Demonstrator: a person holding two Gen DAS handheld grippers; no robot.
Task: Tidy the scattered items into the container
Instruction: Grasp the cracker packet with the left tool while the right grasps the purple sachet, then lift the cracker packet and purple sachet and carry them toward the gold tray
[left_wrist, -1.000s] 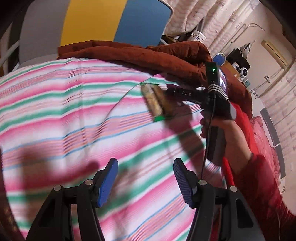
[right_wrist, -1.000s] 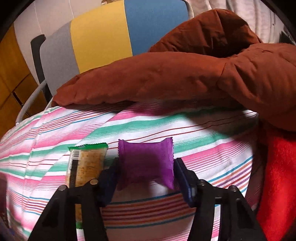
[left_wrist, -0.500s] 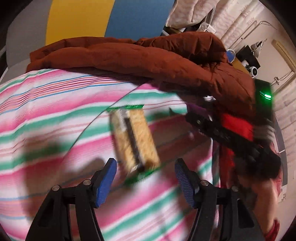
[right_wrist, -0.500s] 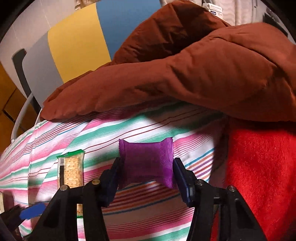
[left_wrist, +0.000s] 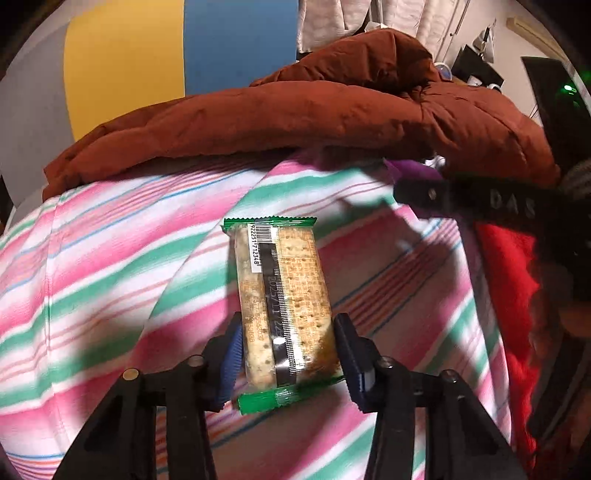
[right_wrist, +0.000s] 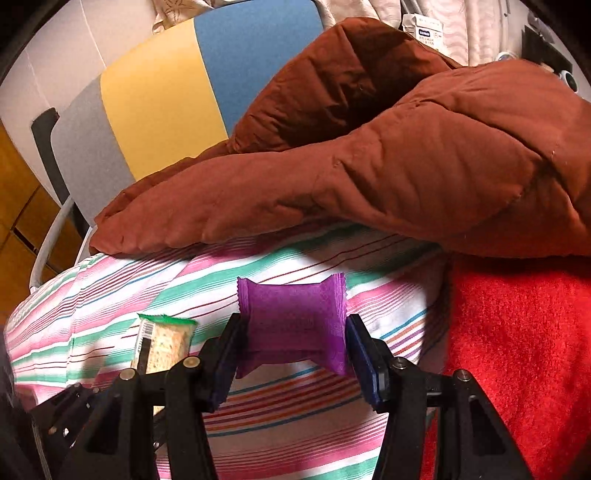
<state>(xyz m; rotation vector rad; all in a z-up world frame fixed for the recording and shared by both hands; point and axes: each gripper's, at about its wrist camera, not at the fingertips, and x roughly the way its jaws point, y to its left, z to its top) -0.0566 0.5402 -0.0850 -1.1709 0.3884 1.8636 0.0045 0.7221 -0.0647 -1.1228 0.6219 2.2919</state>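
Observation:
A clear cracker packet with green ends lies on the striped bedsheet. My left gripper straddles its near half, jaws closing, with both blue pads against its long sides. My right gripper is shut on a purple snack packet and holds it just above the sheet. The cracker packet also shows in the right wrist view, to the left of the purple one. In the left wrist view the right gripper reaches in from the right, with a corner of the purple packet showing. No container is in view.
A rust-brown quilted jacket lies heaped along the far side of the bed. A red fleece blanket covers the right side. Behind stands a grey, yellow and blue headboard. Shelves and clutter stand at the far right.
My left gripper has moved over the cracker packet and its jaws have narrowed onto the packet's sides. The right gripper has drifted right and slightly up, still gripping the purple packet.

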